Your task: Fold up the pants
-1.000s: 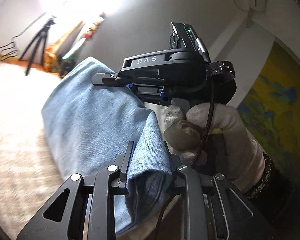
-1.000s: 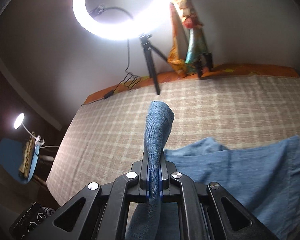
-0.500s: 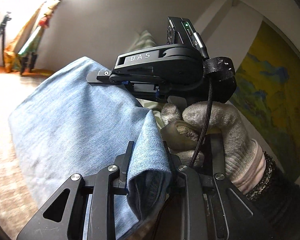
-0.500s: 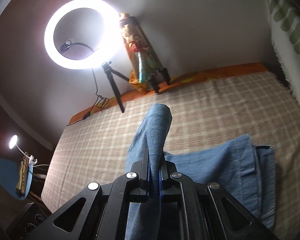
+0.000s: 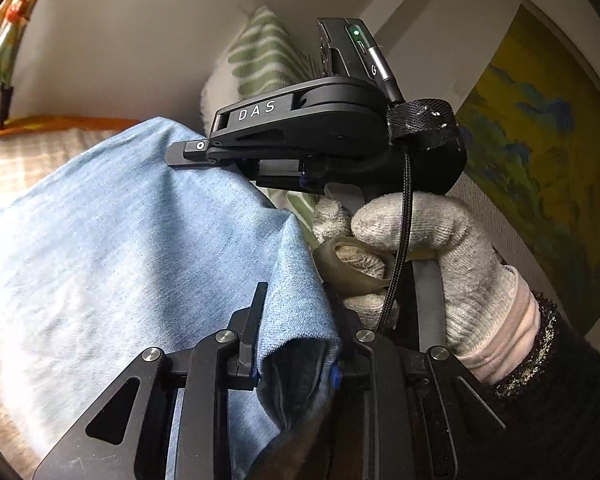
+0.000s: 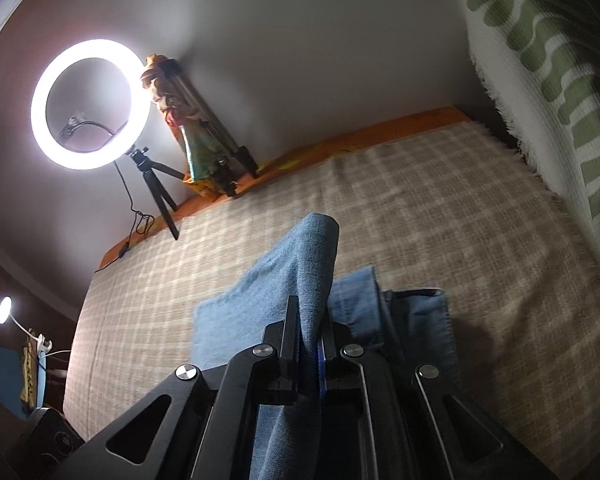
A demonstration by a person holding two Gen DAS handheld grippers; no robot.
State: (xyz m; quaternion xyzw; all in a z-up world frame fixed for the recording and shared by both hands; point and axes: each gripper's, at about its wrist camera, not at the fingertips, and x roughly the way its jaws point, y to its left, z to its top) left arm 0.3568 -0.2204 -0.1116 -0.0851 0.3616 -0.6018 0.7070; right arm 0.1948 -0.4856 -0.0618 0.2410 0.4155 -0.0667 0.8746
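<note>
- Left hand-held gripper (image 5: 292, 344) pinches a bunched fold of blue denim pants (image 5: 112, 248).
- Right hand-held gripper (image 6: 310, 334) clamps a thin pants edge above the checked bed (image 6: 440, 208).

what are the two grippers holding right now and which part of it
Both hold the blue pants. The left gripper pinches a bunched fold at an edge; the right gripper pinches a thin fold of another edge.
</note>
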